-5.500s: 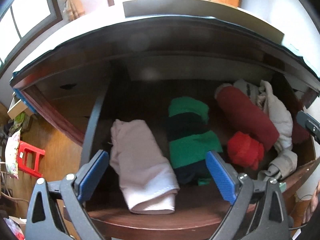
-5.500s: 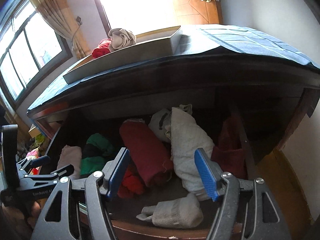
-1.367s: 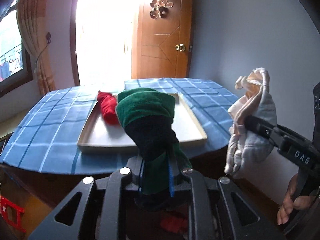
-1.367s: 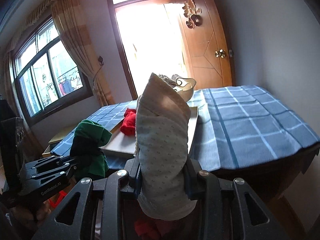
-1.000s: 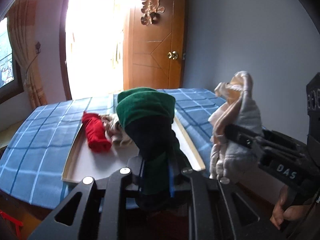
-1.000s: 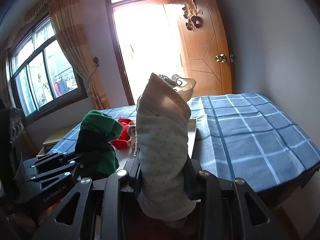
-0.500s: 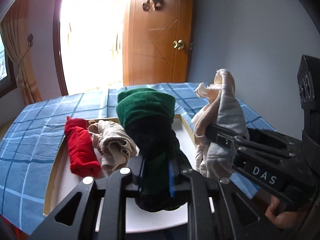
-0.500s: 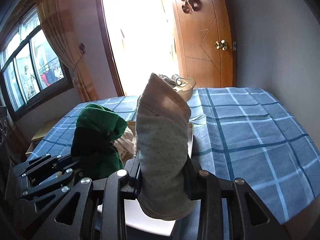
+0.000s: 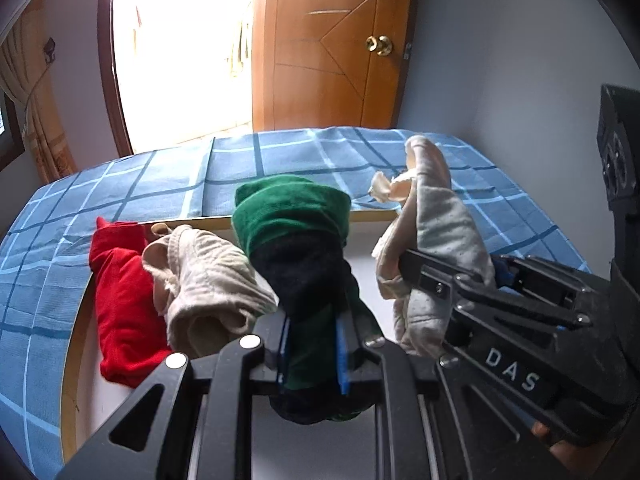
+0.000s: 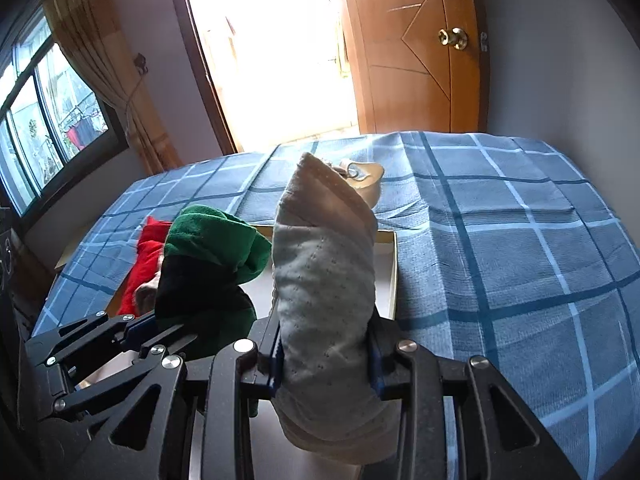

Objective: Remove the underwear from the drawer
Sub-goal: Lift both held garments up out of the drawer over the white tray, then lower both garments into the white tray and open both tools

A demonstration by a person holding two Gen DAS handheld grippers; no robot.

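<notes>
My left gripper is shut on a rolled green and black underwear and holds it over the white tray. My right gripper is shut on a rolled pale grey dotted underwear, held beside it over the tray's right part. In the left wrist view the right gripper and its pale roll stand to the right. In the right wrist view the green roll is to the left. The drawer is out of view.
A red underwear and a beige underwear lie in the tray's left part. The tray rests on a blue checked cloth over the tabletop. A wooden door and bright doorway stand behind.
Both grippers have moved forward and tilted down over the tray with their rolls held. The tray and the clothes in it now look closer.
</notes>
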